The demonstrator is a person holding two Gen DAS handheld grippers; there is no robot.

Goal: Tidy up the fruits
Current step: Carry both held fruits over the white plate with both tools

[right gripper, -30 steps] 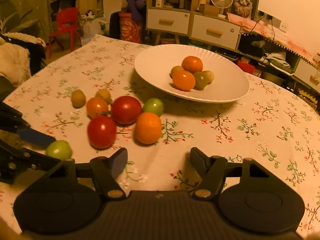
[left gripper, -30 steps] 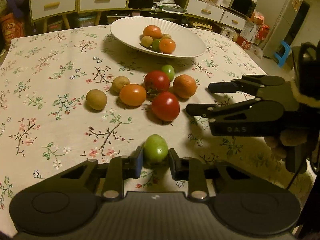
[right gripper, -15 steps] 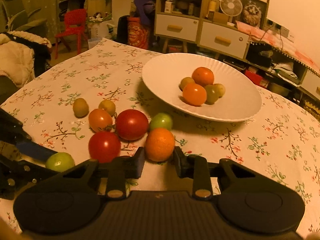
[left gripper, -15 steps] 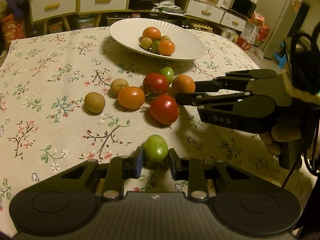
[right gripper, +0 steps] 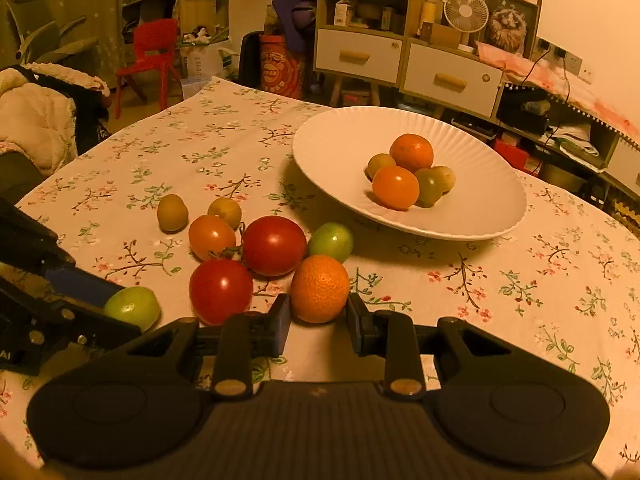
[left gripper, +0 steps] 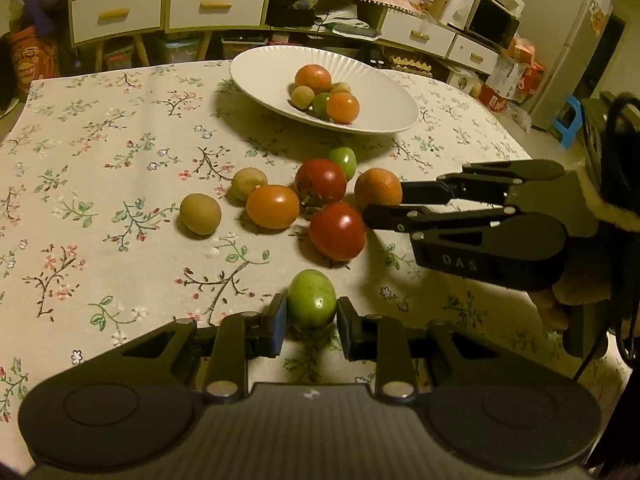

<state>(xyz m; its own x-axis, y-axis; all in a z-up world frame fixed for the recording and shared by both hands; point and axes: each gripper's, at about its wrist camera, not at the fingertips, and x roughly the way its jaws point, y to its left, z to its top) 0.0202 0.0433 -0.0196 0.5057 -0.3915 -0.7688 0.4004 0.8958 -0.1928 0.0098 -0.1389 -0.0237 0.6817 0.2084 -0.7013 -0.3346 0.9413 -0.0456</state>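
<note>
My left gripper (left gripper: 311, 322) is clamped on a glossy green tomato (left gripper: 312, 298) at lower centre, my right gripper (right gripper: 318, 326) on a dimpled orange (right gripper: 319, 289).

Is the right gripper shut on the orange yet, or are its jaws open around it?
Shut on it. In its own view the right gripper has both pads against the orange, which sits on the tablecloth.

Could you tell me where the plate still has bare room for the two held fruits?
The plate is bare on its left half and along the near rim; its five fruits cluster right of centre. On the cloth, the patch right of the orange is free; left of it is crowded.
</note>
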